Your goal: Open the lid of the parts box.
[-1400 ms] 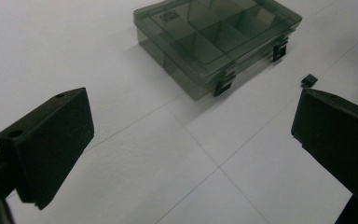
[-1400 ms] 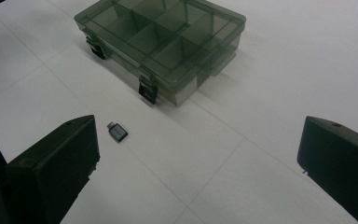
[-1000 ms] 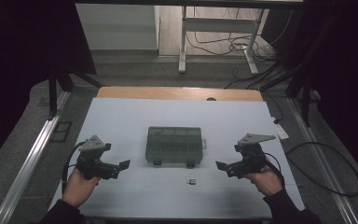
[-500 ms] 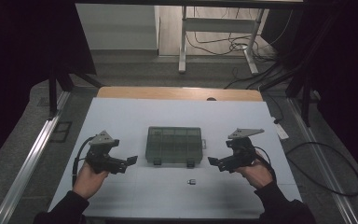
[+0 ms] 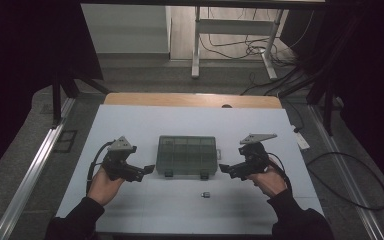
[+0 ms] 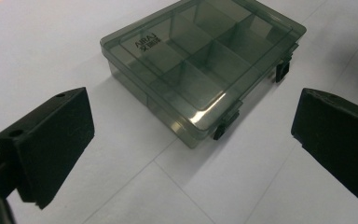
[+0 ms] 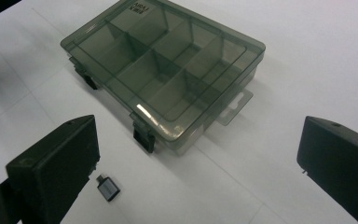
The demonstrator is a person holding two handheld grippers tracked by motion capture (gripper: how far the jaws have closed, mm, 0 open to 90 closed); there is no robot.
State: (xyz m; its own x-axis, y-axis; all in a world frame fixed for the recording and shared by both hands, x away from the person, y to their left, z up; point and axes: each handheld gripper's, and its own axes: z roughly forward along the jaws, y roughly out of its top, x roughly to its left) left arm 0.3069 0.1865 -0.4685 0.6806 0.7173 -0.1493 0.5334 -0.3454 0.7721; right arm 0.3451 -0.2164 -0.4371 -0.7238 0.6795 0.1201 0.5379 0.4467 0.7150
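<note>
High view shows a smoky translucent compartment box (image 5: 187,155) lying flat with its lid shut near the middle of the white table (image 5: 145,120), with the left gripper (image 5: 147,169) just off its near-left corner and the right gripper (image 5: 223,168) just off its near-right corner, neither touching it. Left gripper view has both black jaws spread wide and empty, the box (image 6: 205,65) ahead between them with its two dark latches (image 6: 220,130) facing the person. Right gripper view likewise shows jaws wide apart and holding nothing, the box (image 7: 163,70) ahead and a small grey adapter (image 7: 107,189) lying on the table just beside the left-hand jaw, near the box's front edge.
</note>
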